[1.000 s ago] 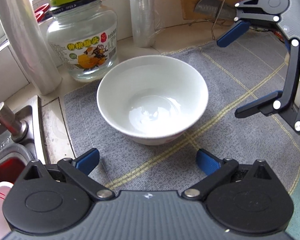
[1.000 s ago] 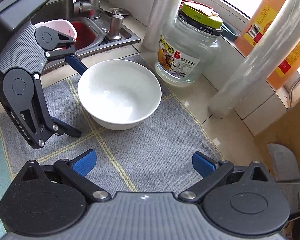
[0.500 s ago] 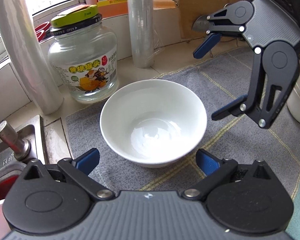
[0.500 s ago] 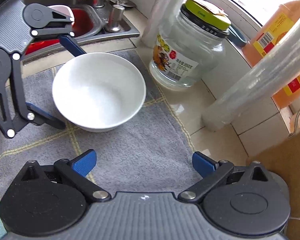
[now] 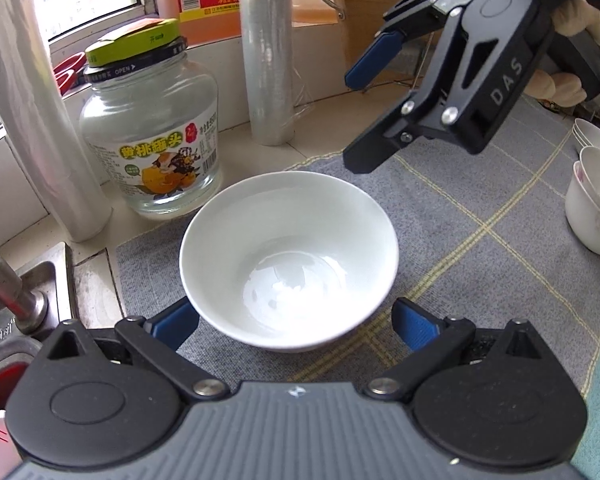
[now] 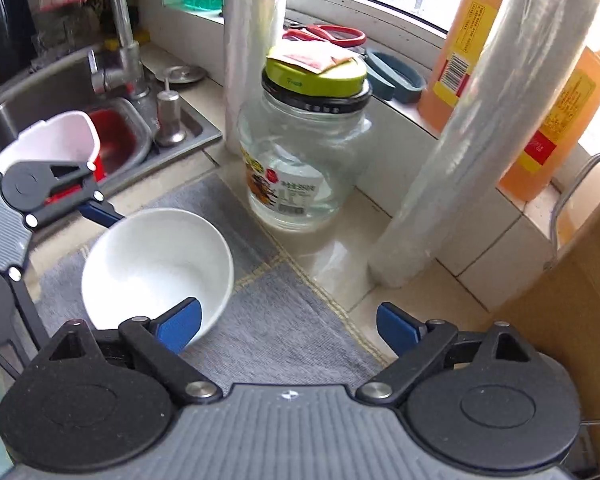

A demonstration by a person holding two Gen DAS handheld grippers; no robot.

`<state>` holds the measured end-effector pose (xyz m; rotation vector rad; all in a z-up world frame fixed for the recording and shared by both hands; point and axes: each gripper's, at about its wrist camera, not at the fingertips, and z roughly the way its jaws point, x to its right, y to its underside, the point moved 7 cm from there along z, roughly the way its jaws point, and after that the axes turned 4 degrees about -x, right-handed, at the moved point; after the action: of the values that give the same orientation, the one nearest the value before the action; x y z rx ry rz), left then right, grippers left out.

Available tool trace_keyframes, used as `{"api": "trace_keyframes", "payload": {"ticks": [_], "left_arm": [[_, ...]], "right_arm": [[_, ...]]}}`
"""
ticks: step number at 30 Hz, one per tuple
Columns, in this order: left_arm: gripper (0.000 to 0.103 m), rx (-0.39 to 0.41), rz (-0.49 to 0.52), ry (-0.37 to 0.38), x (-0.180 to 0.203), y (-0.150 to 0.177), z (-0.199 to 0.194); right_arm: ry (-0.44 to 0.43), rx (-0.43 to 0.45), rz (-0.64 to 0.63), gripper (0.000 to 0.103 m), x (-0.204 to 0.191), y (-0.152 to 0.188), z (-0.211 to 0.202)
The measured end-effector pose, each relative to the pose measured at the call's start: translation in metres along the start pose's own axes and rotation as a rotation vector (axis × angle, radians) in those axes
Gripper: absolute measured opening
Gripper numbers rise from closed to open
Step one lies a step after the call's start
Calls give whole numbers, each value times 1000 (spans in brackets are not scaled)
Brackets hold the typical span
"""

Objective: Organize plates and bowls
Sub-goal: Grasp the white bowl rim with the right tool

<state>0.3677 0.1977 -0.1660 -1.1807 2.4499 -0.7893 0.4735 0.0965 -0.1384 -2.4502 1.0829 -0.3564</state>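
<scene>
A white bowl (image 5: pixel 289 255) stands upright and empty on the grey mat (image 5: pixel 480 216); it also shows in the right wrist view (image 6: pixel 156 268). My left gripper (image 5: pixel 294 322) is open, its blue pads on either side of the bowl's near wall, close to it. My right gripper (image 5: pixel 360 120) is open and empty, raised above and behind the bowl's right rim. Its own view shows it (image 6: pixel 288 326) over the mat's edge, right of the bowl. A stack of bowls (image 5: pixel 596 200) stands at the mat's far right.
A glass jar with a green lid (image 5: pixel 152 132) stands behind the bowl. Two rolls of cling film (image 5: pixel 266 48) (image 5: pixel 32 112) stand by the wall. An orange bottle (image 6: pixel 460 40) is on the sill. The sink (image 6: pixel 60 120) with a red basin lies left.
My left gripper has moved in so its pads flank the bowl. My right gripper has lifted and drawn back from the bowl toward the wall.
</scene>
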Motion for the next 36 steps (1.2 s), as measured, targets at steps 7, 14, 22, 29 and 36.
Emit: {"api": "trace_keyframes", "payload": {"ticks": [7,14,22,29,36], "left_arm": [[101,4,2,0,1,1,-2],[101,32,0,7,3,-4,-6],[92,43,-23,-1,-3,-6,-7],[92,40,-19,-4,-3,-6,-7],[92,39,-17,-1,-3,-7,-6]], "right_arm": [[-147,-17,2,78,-37,-6,19],[-224,-30,24,78,-47,-7,29],[-233,-32,32,79,-48,-5,30],[-223,-32,35,79,-48,-6,31],[-226,-44,43,79,-49,-5,34]]}}
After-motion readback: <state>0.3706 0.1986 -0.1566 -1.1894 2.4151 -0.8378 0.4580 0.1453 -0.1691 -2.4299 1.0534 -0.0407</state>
